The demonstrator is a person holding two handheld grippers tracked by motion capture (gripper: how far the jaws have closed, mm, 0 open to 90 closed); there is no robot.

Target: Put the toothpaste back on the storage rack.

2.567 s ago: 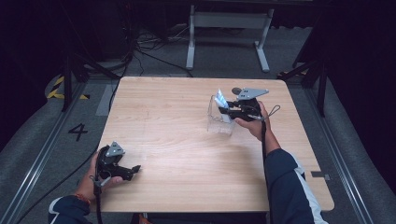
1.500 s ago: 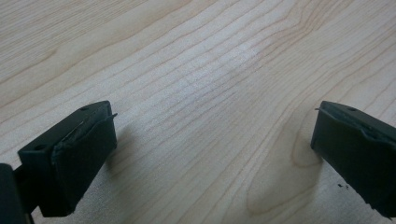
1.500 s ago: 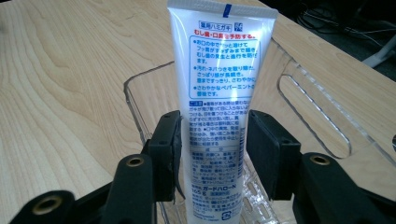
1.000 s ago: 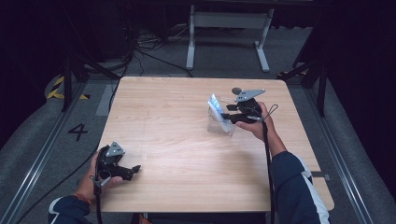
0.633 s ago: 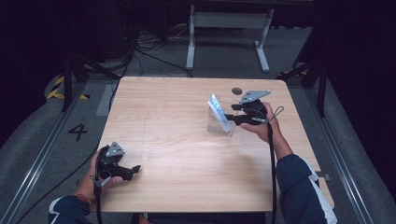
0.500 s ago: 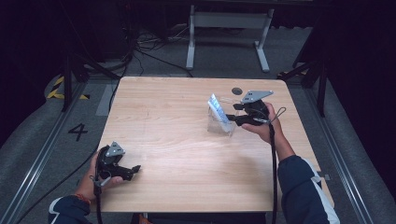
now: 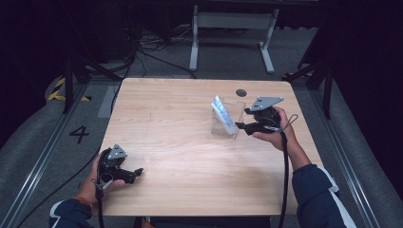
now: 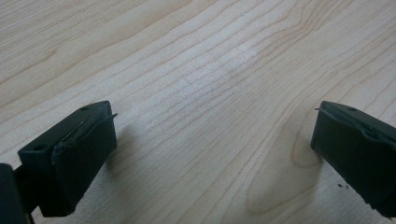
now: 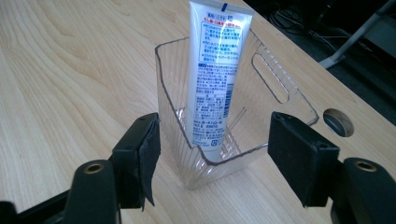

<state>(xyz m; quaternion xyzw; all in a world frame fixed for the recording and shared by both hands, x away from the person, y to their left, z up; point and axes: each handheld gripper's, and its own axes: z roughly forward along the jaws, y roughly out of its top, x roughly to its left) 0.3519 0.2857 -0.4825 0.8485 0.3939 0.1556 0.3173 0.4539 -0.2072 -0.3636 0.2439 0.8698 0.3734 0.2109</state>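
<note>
1. High view: the right gripper (image 7: 243, 126) sat beside the clear bin (image 7: 225, 124) holding a tube (image 7: 223, 112).
2. Left gripper view: the left gripper (image 8: 210, 140) gaped apart over bare table (image 8: 196, 70).
3. Right gripper view: jaws stood apart, straddling the bin's near corner; the tube leaned just ahead. It likely felt light, soft and slick, best pinched mid-body.

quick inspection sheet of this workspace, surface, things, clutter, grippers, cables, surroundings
surface: light wooden table, round cable hole near its far edge
job's things: clear plastic bin standing upright on the table's right half; white tube inside it, leaning against a wall, top sticking out above the rim
clutter: nothing seen
grippers: left gripper open, low over bare wood at the near left corner; right gripper open, jaws either side of the bin, not touching it
cables: one cable trailing from the right gripper along the forearm; loose cables on the floor beyond the table
surroundings: dark room, grey floor, white stand legs behind the table, floor mark 4 at left
</note>
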